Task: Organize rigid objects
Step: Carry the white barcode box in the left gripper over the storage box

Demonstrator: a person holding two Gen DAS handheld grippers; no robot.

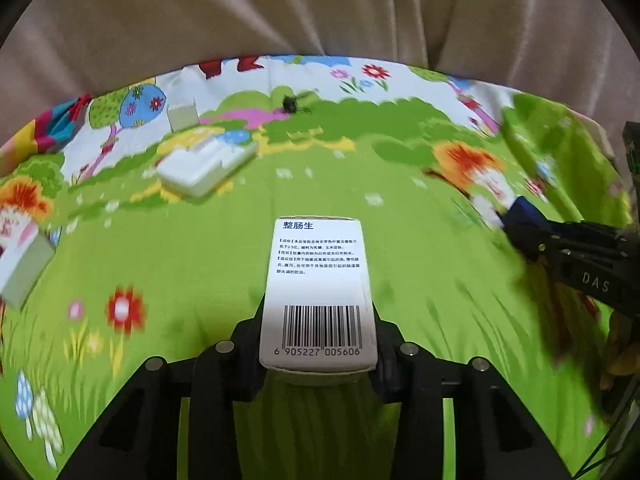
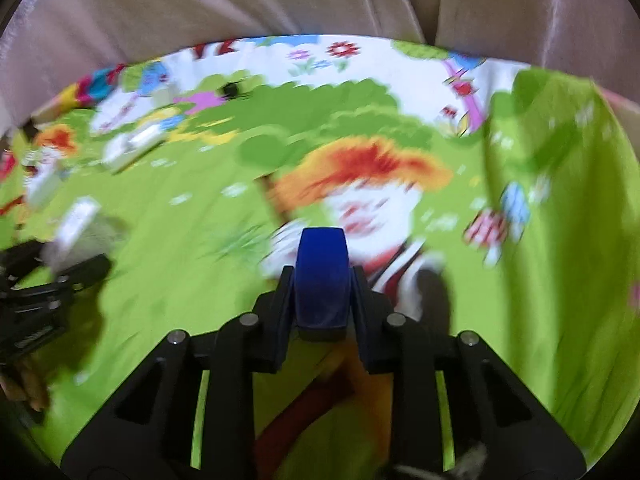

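White medicine box (image 1: 319,296) is pinched in the left tool (image 1: 318,344) above a cartoon-print cloth (image 1: 192,280). Right tool (image 2: 320,300) pinches a blue object (image 2: 321,280). Beyond the medicine box lie a white charger (image 1: 204,166) and other small boxes (image 1: 24,264).

A bright cartoon-print cloth (image 1: 208,272) covers the whole work surface, mostly lime green with flowers, mushrooms, trees and an orange-haired figure. Behind its far edge hangs a beige curtain (image 1: 320,4) in soft vertical folds, with a faint sheen. The light is even and indoor.
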